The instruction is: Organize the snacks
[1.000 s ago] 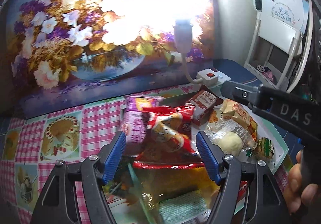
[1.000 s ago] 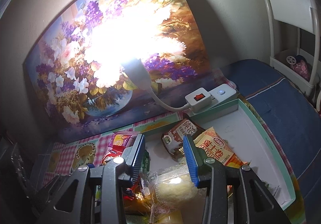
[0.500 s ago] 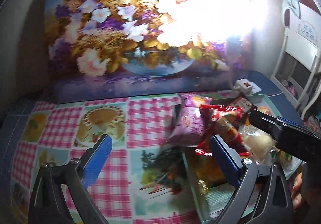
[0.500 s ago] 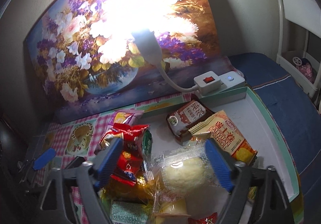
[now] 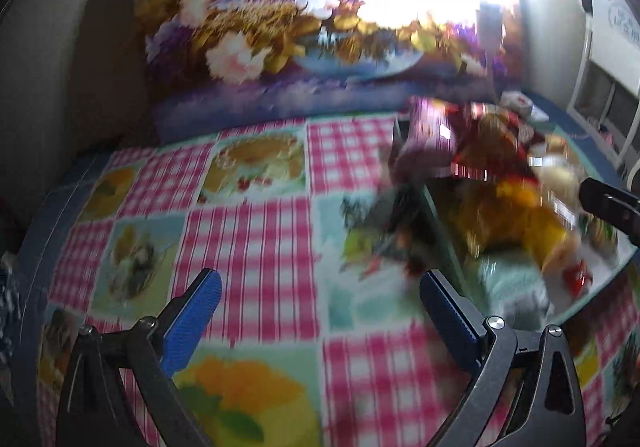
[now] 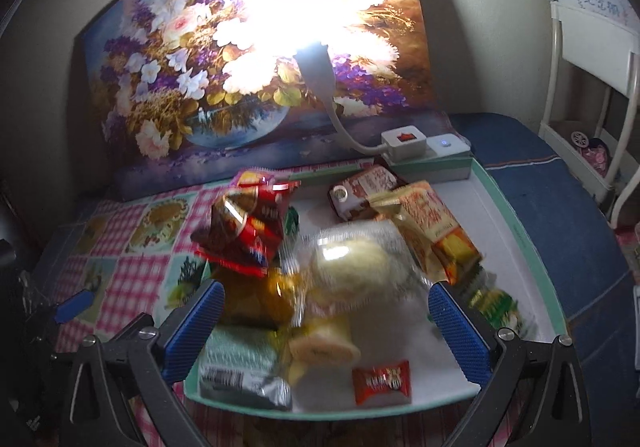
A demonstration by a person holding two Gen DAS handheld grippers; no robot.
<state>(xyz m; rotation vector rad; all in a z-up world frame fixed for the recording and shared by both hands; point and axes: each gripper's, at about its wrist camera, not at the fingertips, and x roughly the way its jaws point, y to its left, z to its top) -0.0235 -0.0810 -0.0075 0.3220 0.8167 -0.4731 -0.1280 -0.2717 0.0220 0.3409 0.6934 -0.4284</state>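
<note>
A white tray with a green rim [image 6: 516,231] holds a heap of snacks. In it lie a red chip bag [image 6: 248,231], a clear-wrapped pale bun [image 6: 352,263], a yellow cracker pack [image 6: 432,227], a brown pack [image 6: 360,191], a green-silver pack [image 6: 240,363] and a small red candy [image 6: 382,383]. My right gripper [image 6: 326,311] hovers over the tray's near end, its jaws opening wide. The bun and a yellow roll [image 6: 320,339] lie below between the fingers, untouched. My left gripper [image 5: 320,307] stands open over the checked tablecloth [image 5: 248,239], left of the blurred snack heap [image 5: 492,151], holding nothing.
A glaring gooseneck lamp [image 6: 316,63] rises from a white power strip [image 6: 404,139] behind the tray. A floral painting [image 6: 180,79] leans on the back wall. A white shelf [image 6: 592,59] stands at the right, and blue cloth [image 6: 560,199] lies beside the tray.
The left gripper opened and swung left off the tray, out over the tablecloth. The right gripper went from nearly shut to wide open and drew back a little above the bun.
</note>
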